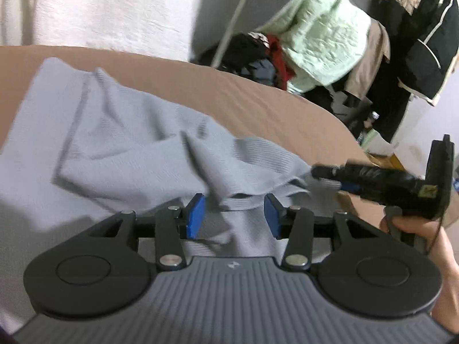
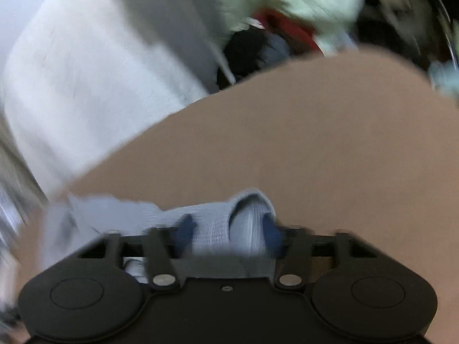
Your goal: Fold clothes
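A light grey ribbed garment (image 1: 120,140) lies crumpled on the brown table (image 1: 258,106). My left gripper (image 1: 233,215) is open, its blue pads (image 1: 196,215) apart just above the garment's near fold. My right gripper (image 1: 318,172) shows at the right of the left wrist view, its tips at the garment's right edge. In the blurred right wrist view the right gripper (image 2: 229,235) has a bunch of the grey garment (image 2: 249,220) between its blue pads (image 2: 271,236), which stand fairly wide apart.
Beyond the table's far edge is a pile of clothes: a pale green quilted piece (image 1: 324,31), a red item (image 1: 279,57) and a black jacket (image 1: 427,48). A white textured wall (image 1: 109,8) is at the left. My hand (image 1: 416,229) holds the right gripper.
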